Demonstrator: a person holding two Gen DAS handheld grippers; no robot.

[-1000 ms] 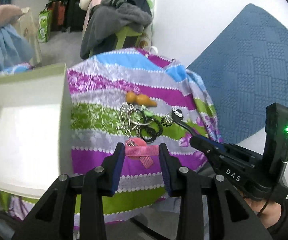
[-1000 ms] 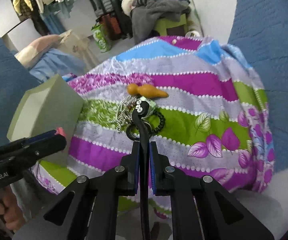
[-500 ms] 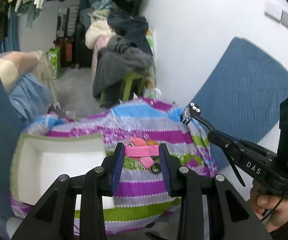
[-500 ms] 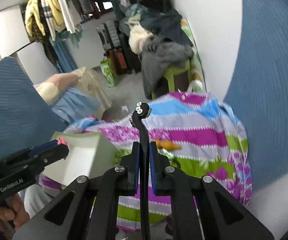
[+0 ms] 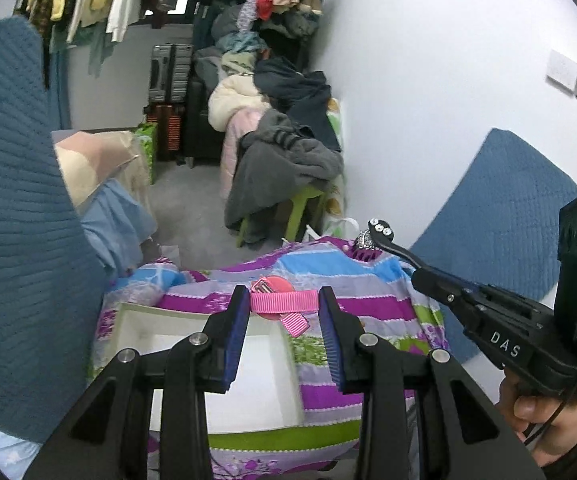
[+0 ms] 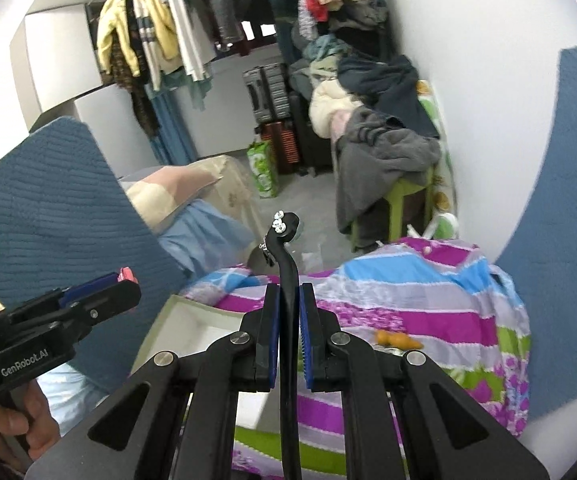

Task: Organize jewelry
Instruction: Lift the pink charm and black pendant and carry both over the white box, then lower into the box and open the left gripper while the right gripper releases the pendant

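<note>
Left tongs [image 5: 284, 312]: clenched on a pink ribbon hair clip [image 5: 284, 301], the ribbon stretched flat between the two blue pads, a pink loop hanging below it and a round red piece with a metal clasp showing behind it.
Right tongs [image 6: 288, 332]: clenched on a black hair clip [image 6: 286, 264], its stem pinched between the blue pads and rising upright above them.
Black hair clip: curved head set with three small clear stones; a small sparkly trinket [image 5: 365, 242] hangs at the head. From the left wrist camera the clip juts out of the right tongs, up and to the left, above the far edge of the striped cloth.
Striped cloth [image 5: 368, 308]: purple, blue, green and lilac bands with white dotted trim, draped over the surface that carries everything.
Box [image 5: 256, 396]: open, white inside with pale green walls, lying on the left part of the cloth; it sits directly below the left tongs and the pink clip.
Orange item [image 6: 396, 339]: small, lying on a lilac band of the cloth, to the right of the right tongs; what it is cannot be told.
Both clips: held in the air, above the cloth, neither inside the box.
</note>
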